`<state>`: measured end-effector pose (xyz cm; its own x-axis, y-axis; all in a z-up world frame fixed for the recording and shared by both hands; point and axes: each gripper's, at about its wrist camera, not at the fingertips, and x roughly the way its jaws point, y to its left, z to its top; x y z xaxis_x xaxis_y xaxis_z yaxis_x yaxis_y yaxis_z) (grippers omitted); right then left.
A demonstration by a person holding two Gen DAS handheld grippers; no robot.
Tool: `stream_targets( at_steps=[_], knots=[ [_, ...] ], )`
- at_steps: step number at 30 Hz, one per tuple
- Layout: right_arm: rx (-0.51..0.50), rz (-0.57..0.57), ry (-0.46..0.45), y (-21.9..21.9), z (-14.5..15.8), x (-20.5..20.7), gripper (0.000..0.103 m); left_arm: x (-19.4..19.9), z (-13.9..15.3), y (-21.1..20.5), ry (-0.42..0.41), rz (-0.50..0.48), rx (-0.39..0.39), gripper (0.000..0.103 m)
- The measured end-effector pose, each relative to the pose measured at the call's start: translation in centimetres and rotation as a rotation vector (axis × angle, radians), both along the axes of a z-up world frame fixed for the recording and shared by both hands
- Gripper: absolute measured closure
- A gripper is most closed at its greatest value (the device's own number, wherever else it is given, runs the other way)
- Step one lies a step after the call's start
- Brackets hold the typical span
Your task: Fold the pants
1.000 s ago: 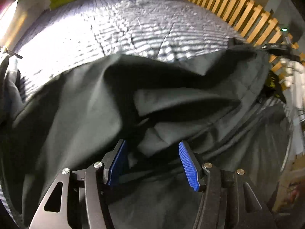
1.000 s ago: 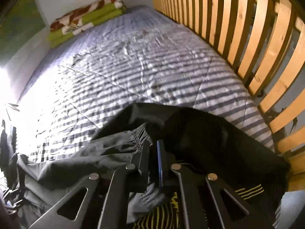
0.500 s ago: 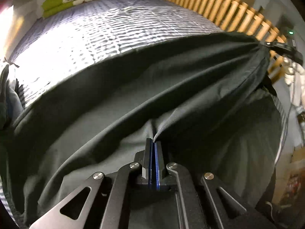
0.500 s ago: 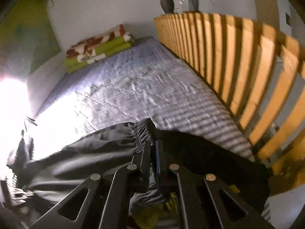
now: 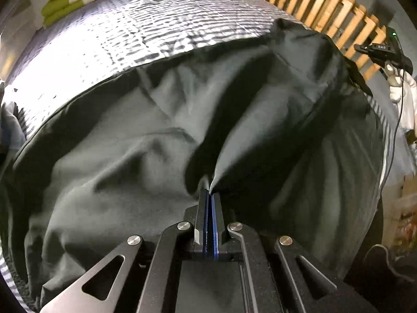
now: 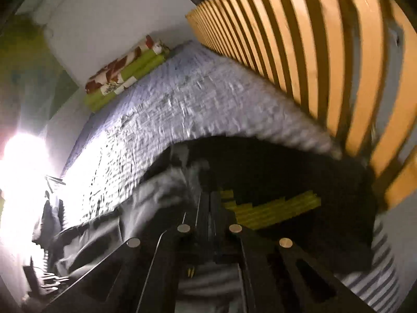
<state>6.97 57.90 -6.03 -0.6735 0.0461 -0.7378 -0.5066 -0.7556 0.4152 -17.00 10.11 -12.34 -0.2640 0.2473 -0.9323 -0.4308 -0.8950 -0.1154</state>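
Note:
Dark grey pants (image 5: 125, 151) lie spread over the near end of a striped bed (image 5: 135, 31). My left gripper (image 5: 209, 191) is shut on a pinched fold of the pants, and the cloth rises in a ridge from its blue pads. In the blurred right wrist view my right gripper (image 6: 207, 195) is shut on the pants' gathered waistband (image 6: 182, 180), lifted above the bed. The right gripper (image 5: 380, 52) also shows at the far right of the left wrist view, holding the pants' other end.
A wooden slatted rail (image 6: 299, 52) runs along the bed's right side. Folded green and red bedding (image 6: 122, 75) lies at the far end by the wall. A black garment with yellow stripes (image 6: 273, 206) lies under the right gripper. Dark clothes (image 6: 49, 216) hang at the left edge.
The left gripper's jaws went from wide apart to shut on a pants fold and pulled it up. The right gripper rose and rolled, carrying the waistband with it.

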Motion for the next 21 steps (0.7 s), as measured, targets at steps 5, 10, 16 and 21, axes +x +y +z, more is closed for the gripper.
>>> stream_targets(
  at_steps=[5,10,16,21],
  knots=[
    [-0.077,0.03,-0.086,-3.4,-3.4,1.9,0.094,0.5,-1.2,-0.2,-0.057,0.023,0.013,0.102],
    [0.037,0.165,-0.129,-9.8,-4.4,4.1,0.094,1.4,-1.2,0.1,-0.049,0.027,-0.001,0.102],
    [0.161,0.206,-0.102,-13.9,-4.1,4.7,0.091,1.4,-1.5,0.5,-0.058,0.035,-0.036,0.101],
    [0.185,0.273,-0.187,-16.8,-5.6,4.7,0.09,1.8,-1.7,0.2,-0.072,0.054,-0.015,0.099]
  ],
)
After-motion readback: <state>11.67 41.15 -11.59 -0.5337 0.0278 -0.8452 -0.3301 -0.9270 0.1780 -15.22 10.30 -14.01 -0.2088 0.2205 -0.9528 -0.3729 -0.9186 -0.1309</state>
